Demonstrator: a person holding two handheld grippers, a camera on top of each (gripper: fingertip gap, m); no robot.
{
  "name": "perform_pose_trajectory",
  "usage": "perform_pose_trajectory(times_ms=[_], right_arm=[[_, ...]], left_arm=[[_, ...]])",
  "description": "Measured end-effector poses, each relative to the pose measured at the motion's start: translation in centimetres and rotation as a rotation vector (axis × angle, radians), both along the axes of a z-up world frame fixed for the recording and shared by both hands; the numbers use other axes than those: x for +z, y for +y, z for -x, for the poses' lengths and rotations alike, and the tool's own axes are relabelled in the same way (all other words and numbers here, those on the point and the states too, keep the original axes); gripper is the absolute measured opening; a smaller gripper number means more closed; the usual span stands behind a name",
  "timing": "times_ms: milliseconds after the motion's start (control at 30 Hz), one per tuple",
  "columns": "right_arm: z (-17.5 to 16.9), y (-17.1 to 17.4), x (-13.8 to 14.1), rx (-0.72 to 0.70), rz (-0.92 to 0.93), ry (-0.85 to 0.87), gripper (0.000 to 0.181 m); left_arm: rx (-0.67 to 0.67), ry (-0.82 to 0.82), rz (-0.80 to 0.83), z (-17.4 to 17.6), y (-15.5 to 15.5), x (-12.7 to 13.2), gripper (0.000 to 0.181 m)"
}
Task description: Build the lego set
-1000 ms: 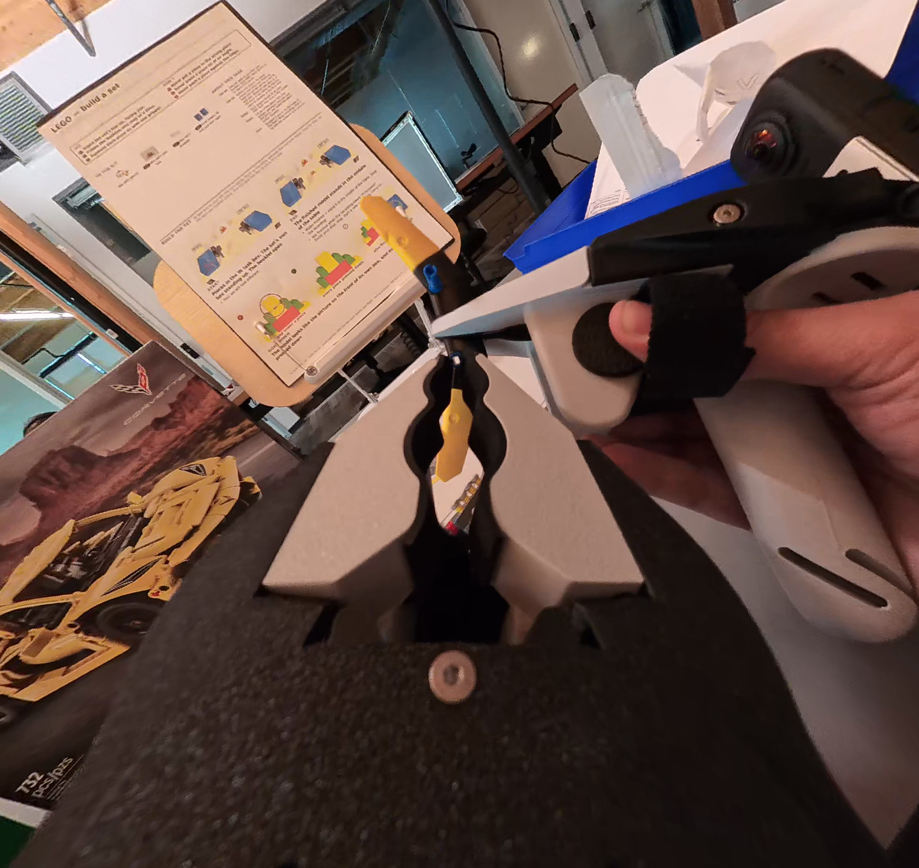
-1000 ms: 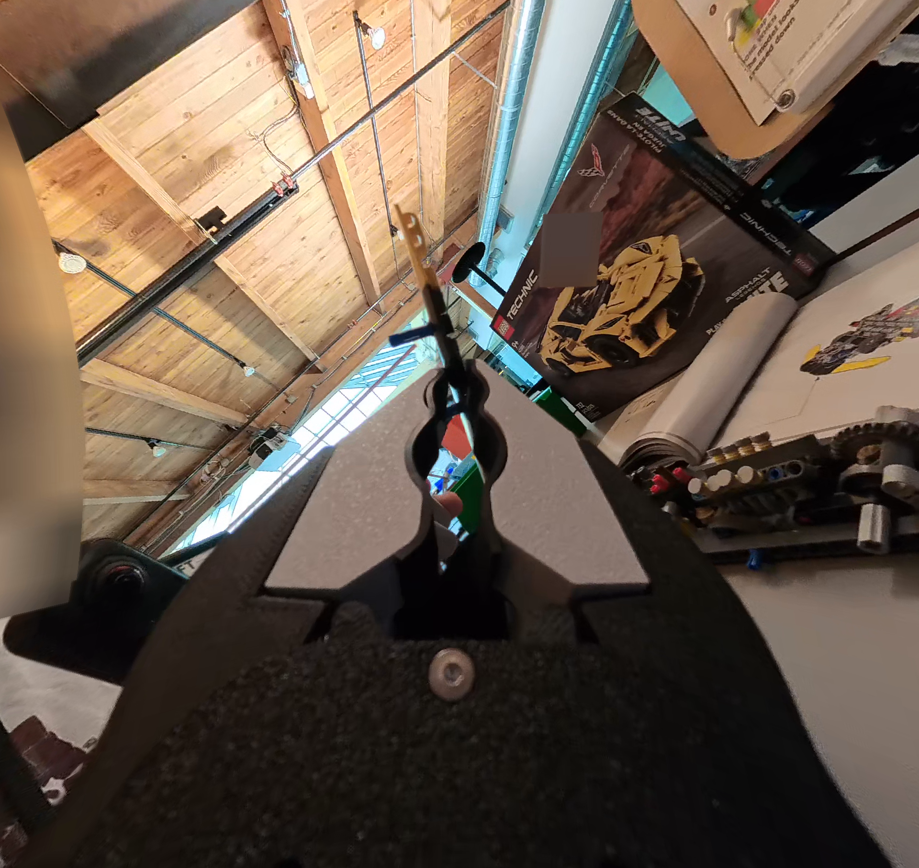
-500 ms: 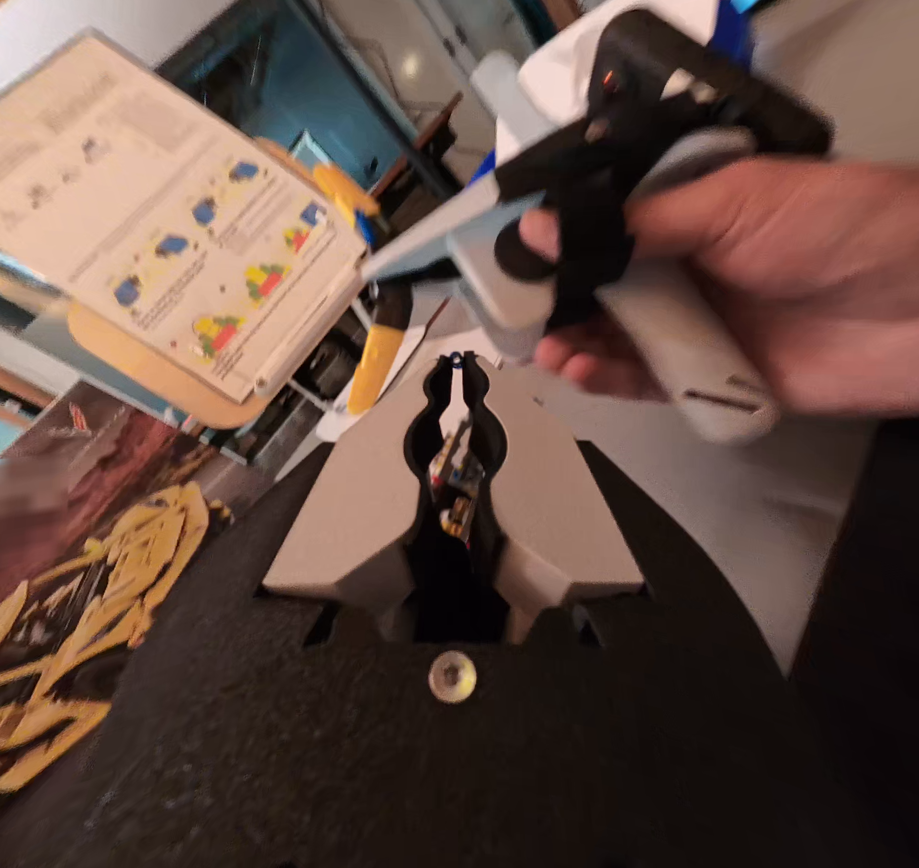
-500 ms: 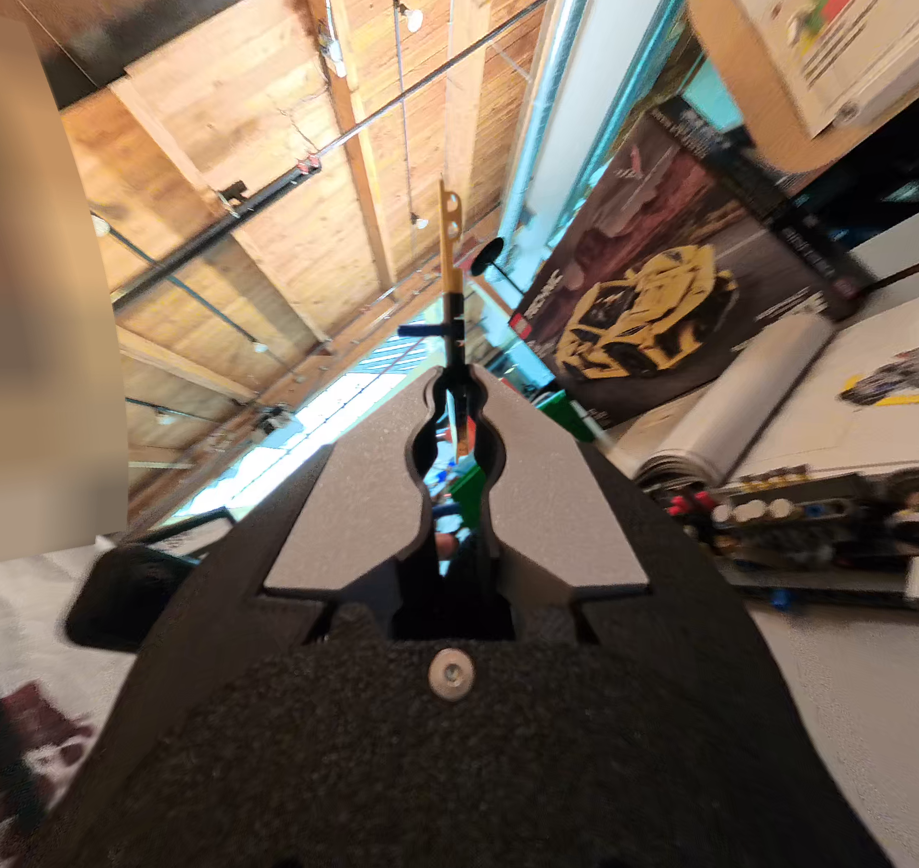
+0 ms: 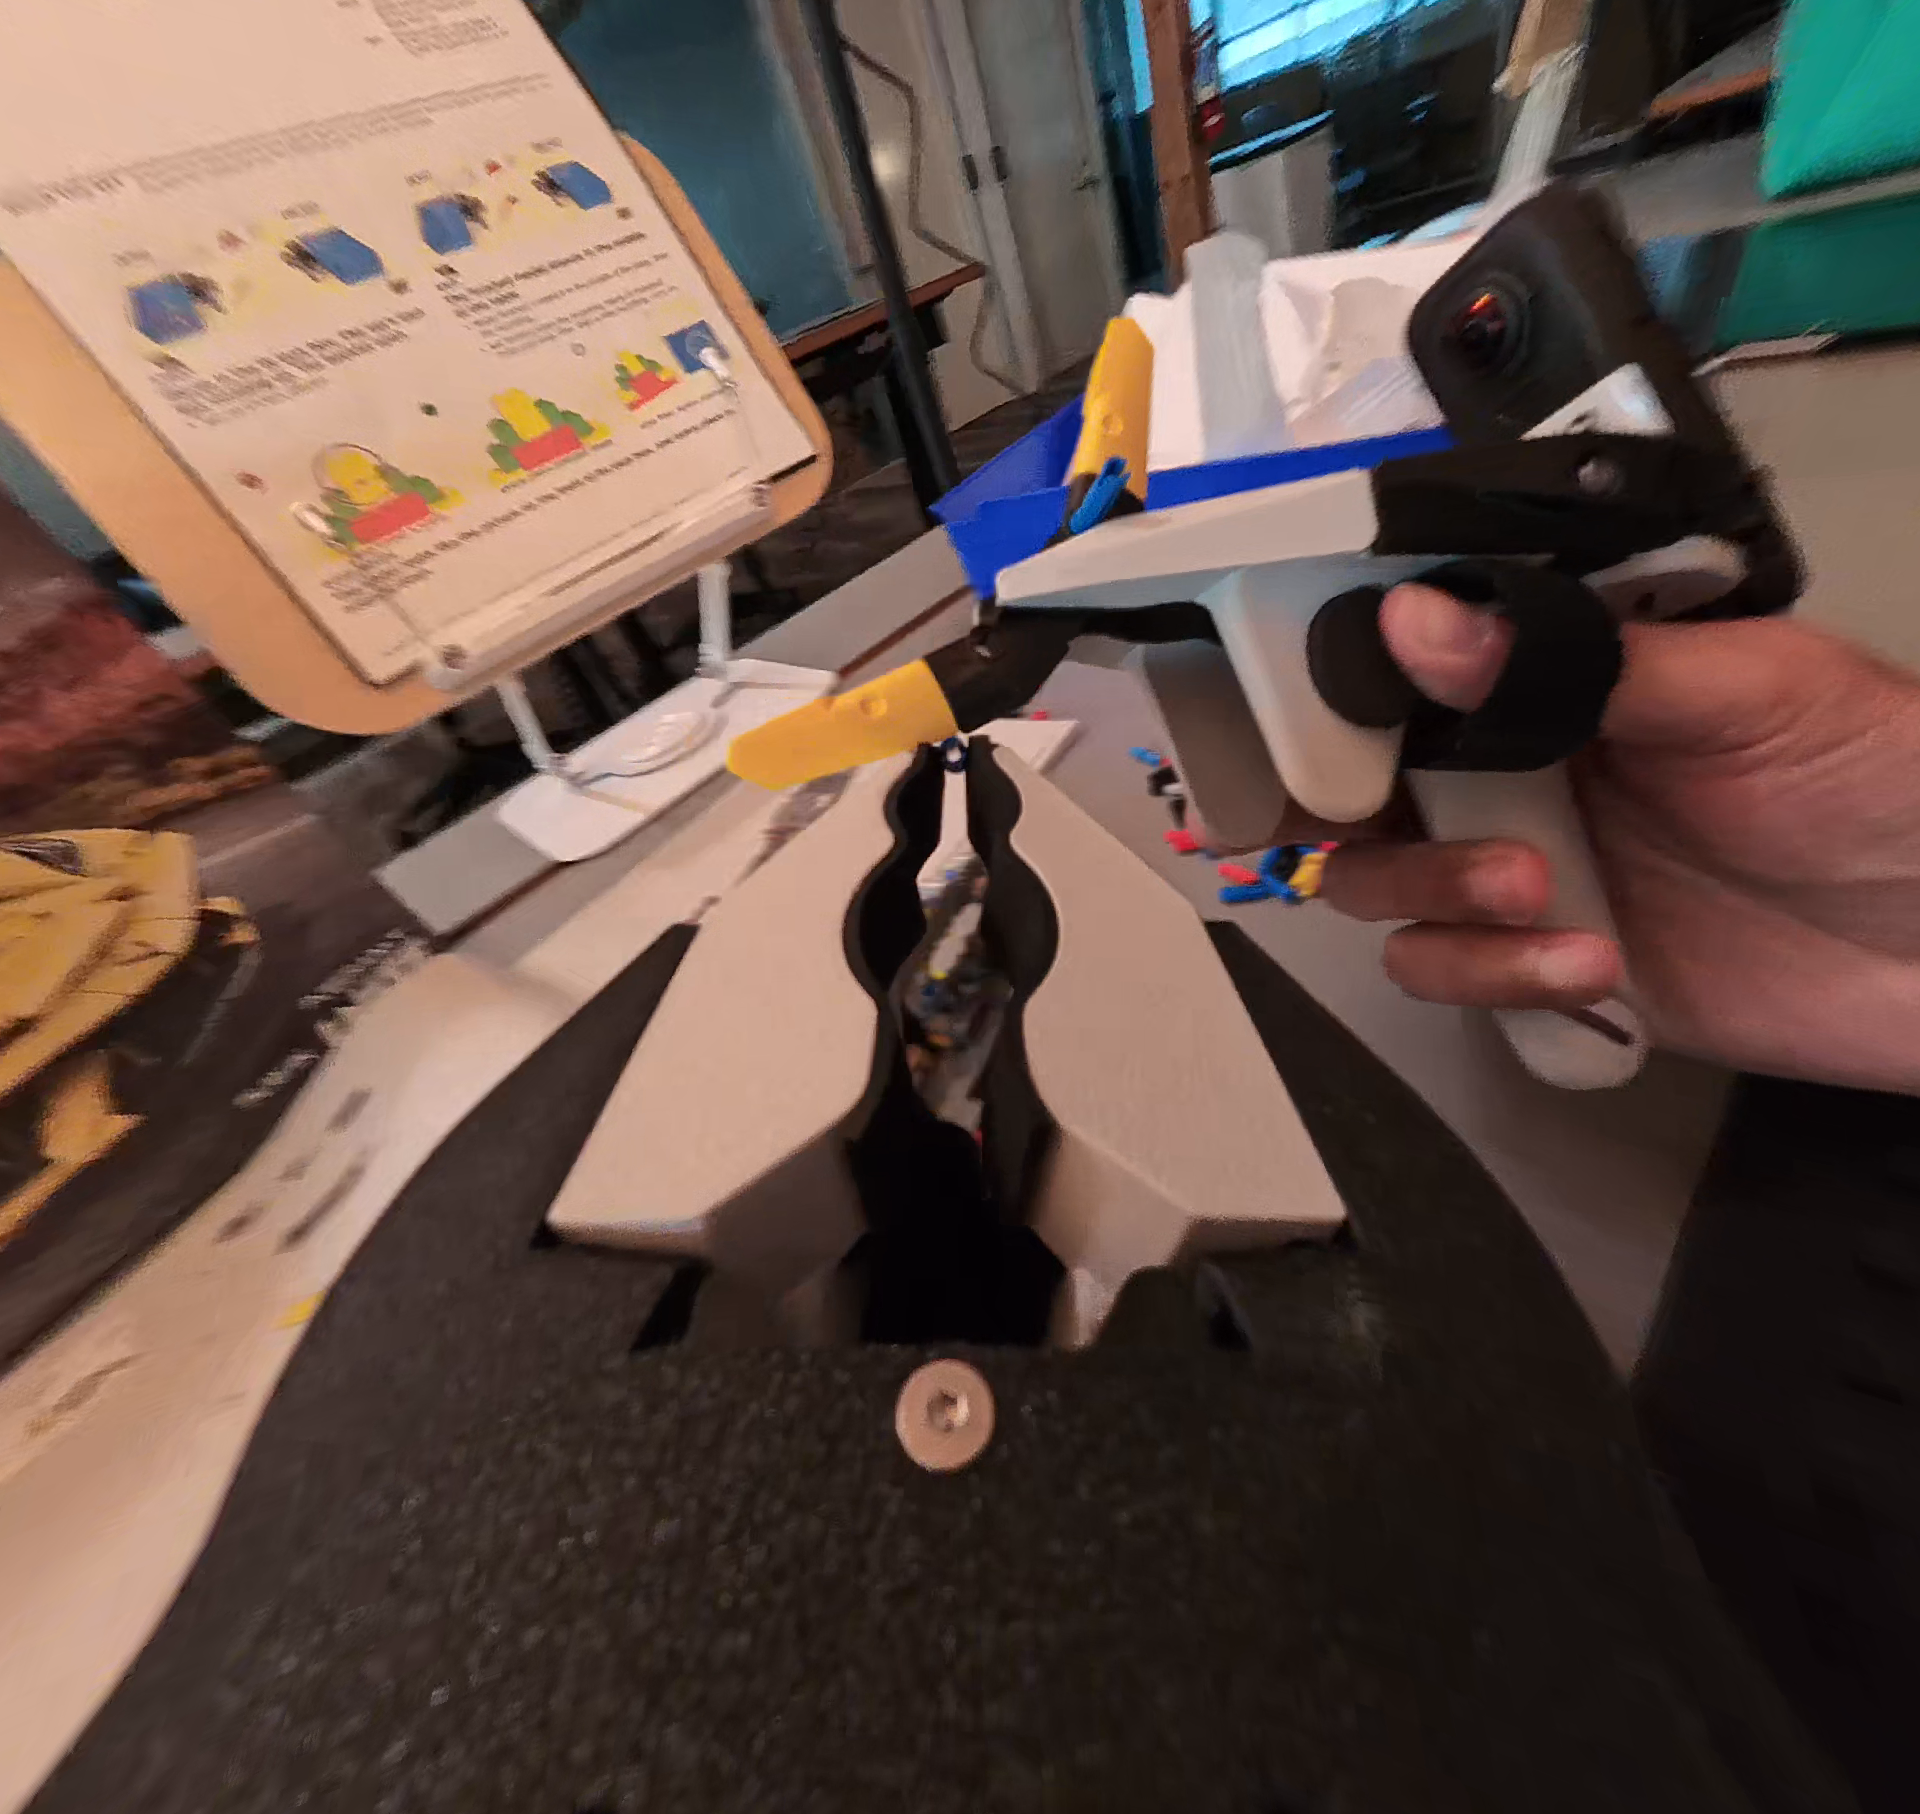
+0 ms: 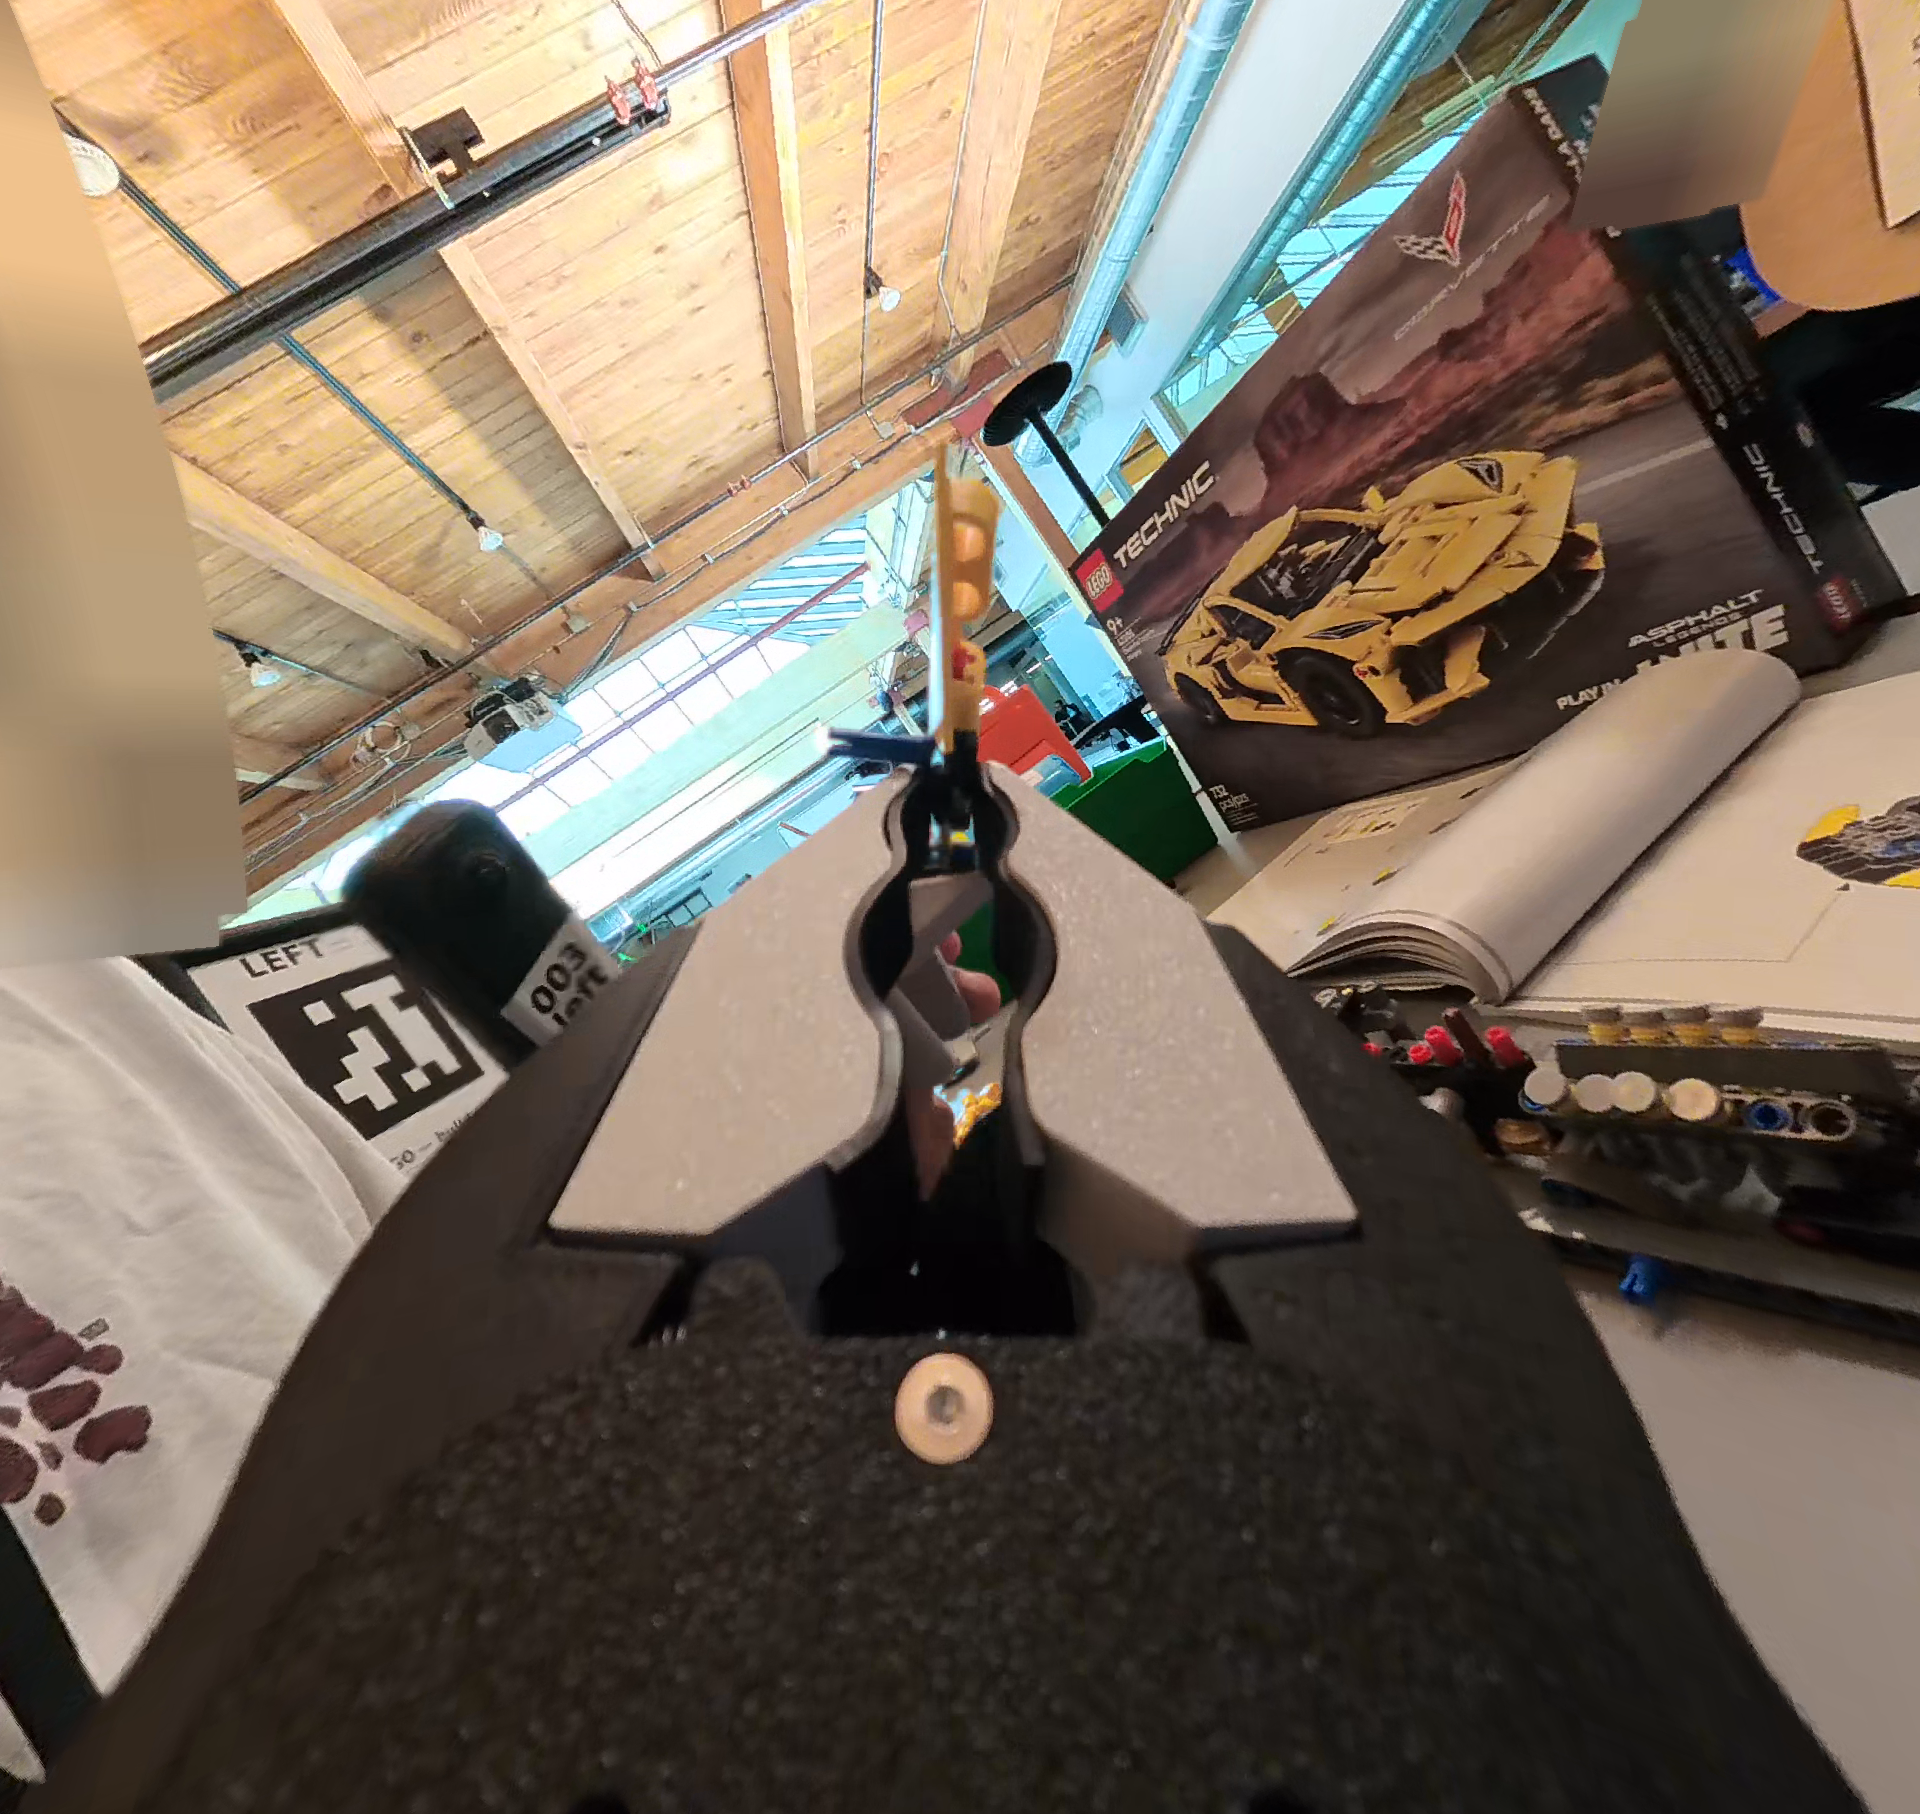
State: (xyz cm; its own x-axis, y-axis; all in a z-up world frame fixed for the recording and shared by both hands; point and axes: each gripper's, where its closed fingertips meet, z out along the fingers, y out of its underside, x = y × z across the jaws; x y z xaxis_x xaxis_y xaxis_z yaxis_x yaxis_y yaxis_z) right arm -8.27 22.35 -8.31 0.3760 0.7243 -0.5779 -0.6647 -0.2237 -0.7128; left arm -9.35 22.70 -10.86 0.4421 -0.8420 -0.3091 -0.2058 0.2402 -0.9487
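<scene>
In the left wrist view my left gripper [image 5: 954,756] is shut on a small blue pin [image 5: 953,752] pinched at its very tips. Just above and beyond the tips is a yellow-and-black lego assembly [image 5: 844,728]. A hand holds the right gripper [image 5: 1195,538], which grips this assembly from the right. A second yellow panel [image 5: 1117,403] and a blue pin [image 5: 1096,502] stick up from the assembly. In the right wrist view my right gripper [image 6: 951,793] is shut on the same assembly; its yellow beam [image 6: 961,569] points up and a dark blue pin [image 6: 868,744] sticks out to the left.
An instruction board [image 5: 395,310] on a white stand is at the left. The lego box [image 6: 1455,517], an open instruction book [image 6: 1558,881] and a partly built chassis [image 6: 1683,1120] are on the grey table at the right. A blue bin [image 5: 997,507] is behind, with loose small parts [image 5: 1262,876] on the table. The tips of both grippers are at nearly the same place.
Both views have swung. The right gripper has turned the assembly, and its yellow panel now points left just above my left fingertips. The left gripper has stayed shut.
</scene>
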Motion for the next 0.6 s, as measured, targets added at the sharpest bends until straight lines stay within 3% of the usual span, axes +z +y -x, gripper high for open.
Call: perform_pose_trajectory(times_ms=[100, 200, 267, 333, 467, 600], right_arm=[[-0.5, -0.1, 0.1, 0.031, 0.023, 0.081, 0.006], [0.5, 0.3, -3.1, 0.09, 0.182, -0.14, 0.006], [2.1, -0.7, -8.5, 0.254, 0.425, -0.447, 0.006], [2.7, -1.9, -11.8, 0.35, 0.574, -0.583, 0.006], [3.9, -3.2, -13.9, 0.473, 0.684, -0.612, 0.007], [3.1, -4.2, -15.5, 0.463, 0.76, -0.717, 0.019]], left_arm=[[-0.171, -0.041, 0.147, 0.0, -1.1, -0.8, 0.003], [-0.246, 0.035, 0.19, 2.0, -1.4, -2.2, 0.003], [-0.215, 0.102, 0.151, 4.3, -0.5, -3.3, 0.003], [-0.205, 0.139, 0.163, 6.1, 0.0, -4.2, 0.003], [-0.174, 0.176, 0.161, 7.6, 1.0, -5.4, 0.003], [-0.14, 0.26, 0.061, 7.4, 0.9, -6.6, 0.002]])
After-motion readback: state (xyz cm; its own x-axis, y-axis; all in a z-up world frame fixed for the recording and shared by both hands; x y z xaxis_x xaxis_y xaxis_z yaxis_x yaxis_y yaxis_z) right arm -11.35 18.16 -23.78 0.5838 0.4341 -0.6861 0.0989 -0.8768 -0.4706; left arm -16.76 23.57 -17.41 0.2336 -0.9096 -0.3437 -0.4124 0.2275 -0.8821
